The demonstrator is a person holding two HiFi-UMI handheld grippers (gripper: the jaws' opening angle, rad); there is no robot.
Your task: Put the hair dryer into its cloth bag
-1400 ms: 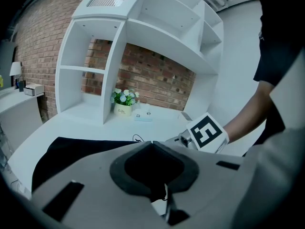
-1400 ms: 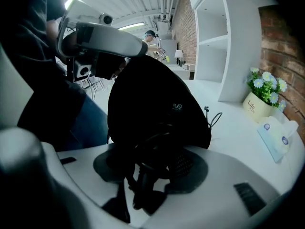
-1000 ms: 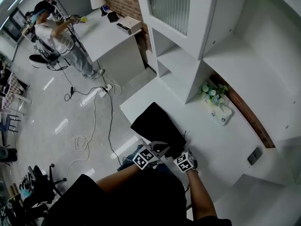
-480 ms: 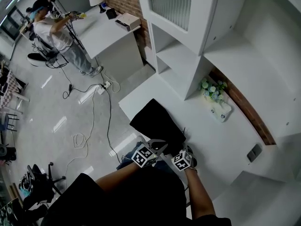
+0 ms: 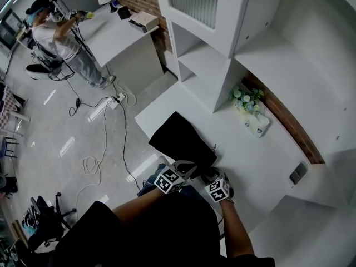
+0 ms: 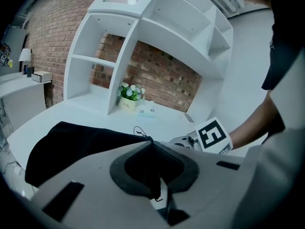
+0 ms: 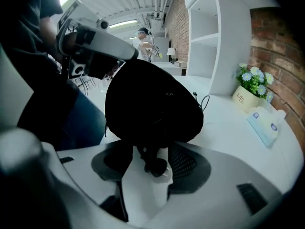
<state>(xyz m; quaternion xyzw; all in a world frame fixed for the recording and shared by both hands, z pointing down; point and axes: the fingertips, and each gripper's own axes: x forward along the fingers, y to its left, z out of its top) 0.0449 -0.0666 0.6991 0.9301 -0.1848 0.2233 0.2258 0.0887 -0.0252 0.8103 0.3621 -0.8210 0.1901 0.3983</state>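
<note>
The black cloth bag (image 5: 181,141) lies on the white desk (image 5: 250,160) towards its left end, its near end at the front edge where both grippers meet it, and it bulges round; the hair dryer itself cannot be made out. The left gripper (image 6: 151,142) has its jaws pinched together on the bag's edge. The right gripper (image 7: 152,159), close beside it at the same end, has just been opening its jaws, which now stand apart with a dark bunched bit of the bag between them, unpressed.
</note>
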